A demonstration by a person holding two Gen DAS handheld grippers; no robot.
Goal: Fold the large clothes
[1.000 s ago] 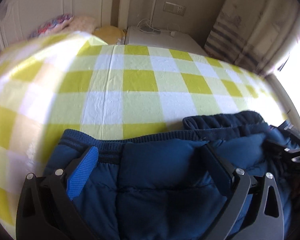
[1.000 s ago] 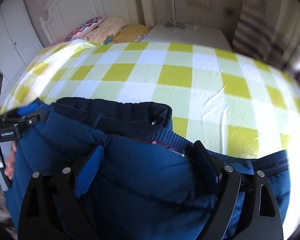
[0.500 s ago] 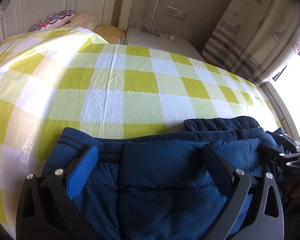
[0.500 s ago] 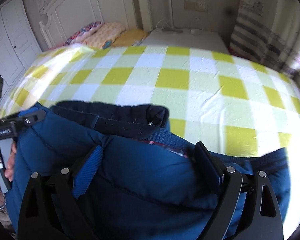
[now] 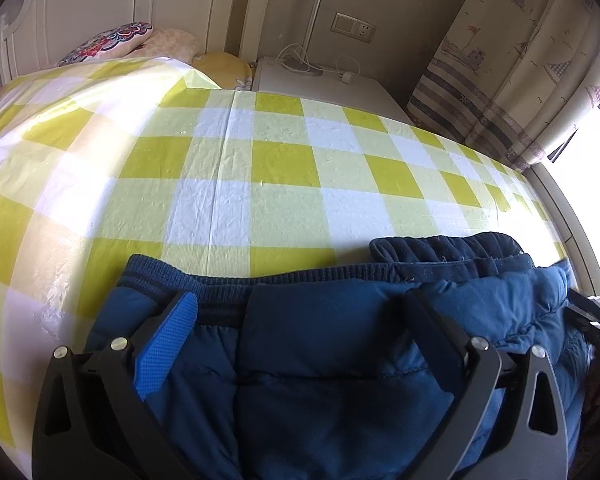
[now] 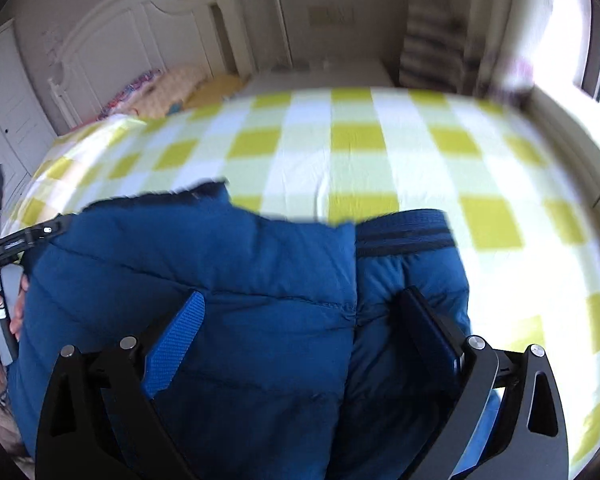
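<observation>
I noted the right gripper (image 6: 300,328) had just been widening and slid sideways, jaws spread over the blue padded jacket (image 6: 228,280) without pinching, the garment doubled at lower frame on the checked bedspread (image 6: 360,160); left gripper (image 5: 300,320) likewise released, suggesting this fold was laid.

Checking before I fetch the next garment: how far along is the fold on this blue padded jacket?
The blue padded jacket lies doubled over on the checked bedspread, so one fold looks done. The right claw has just been opening above it, gripping nothing. The left claw looks open over the ribbed hem. Further folds probably remain.
</observation>
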